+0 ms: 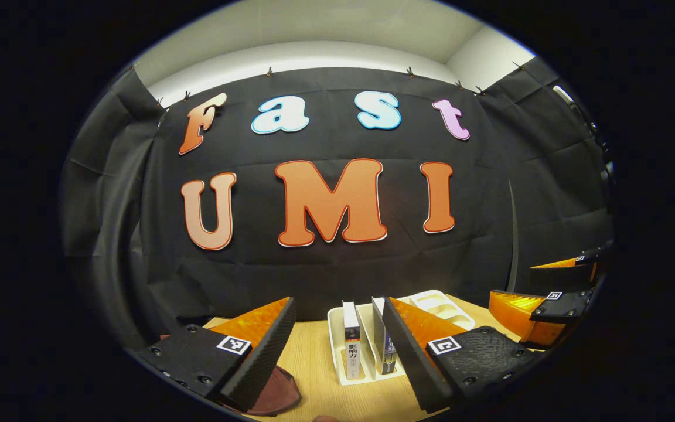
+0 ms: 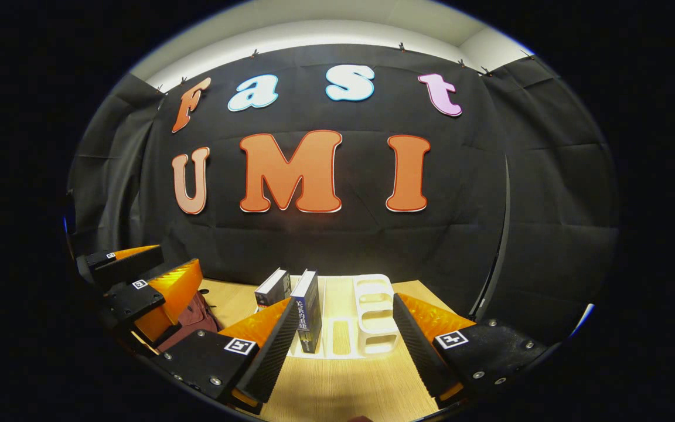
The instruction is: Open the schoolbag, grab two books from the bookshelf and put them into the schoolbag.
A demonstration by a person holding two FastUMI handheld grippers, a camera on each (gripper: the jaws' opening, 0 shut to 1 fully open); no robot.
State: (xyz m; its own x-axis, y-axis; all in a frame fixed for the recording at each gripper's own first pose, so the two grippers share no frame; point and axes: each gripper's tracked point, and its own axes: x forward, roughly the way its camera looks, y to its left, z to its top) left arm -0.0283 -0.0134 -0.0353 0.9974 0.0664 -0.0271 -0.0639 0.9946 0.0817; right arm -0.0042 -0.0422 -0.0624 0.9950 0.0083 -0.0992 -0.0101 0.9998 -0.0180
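Books stand upright in the white bookshelf on the wooden table; left gripper and right gripper both gape, released, beside the maroon schoolbag.

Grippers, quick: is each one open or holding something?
Left gripper: open, holding nothing.
Right gripper: open, holding nothing.

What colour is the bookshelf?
White; the bookshelf shows best in the right gripper view.
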